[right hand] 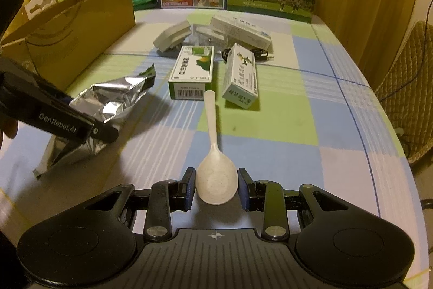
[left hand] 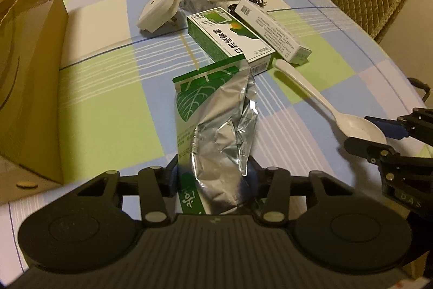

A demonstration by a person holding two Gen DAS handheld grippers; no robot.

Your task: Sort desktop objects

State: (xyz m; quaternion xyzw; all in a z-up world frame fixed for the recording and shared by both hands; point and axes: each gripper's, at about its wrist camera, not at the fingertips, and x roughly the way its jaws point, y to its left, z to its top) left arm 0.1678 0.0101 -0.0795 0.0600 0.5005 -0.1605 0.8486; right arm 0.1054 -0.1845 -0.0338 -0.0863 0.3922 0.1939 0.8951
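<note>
Gripping the crumpled foil packet (left hand: 216, 126) low over the desk (right hand: 338, 126), the left hand-held gripper (left hand: 213, 175) is clamped on it. The right hand-held gripper (right hand: 216, 187) stands narrow, pads beside the spoon (right hand: 215, 172) bowl, apparently not quite touching. That rounded bowl could squirt out as they close. Only the right view shows the open cardboard box (right hand: 81, 26), probably the packet's destination.
</note>
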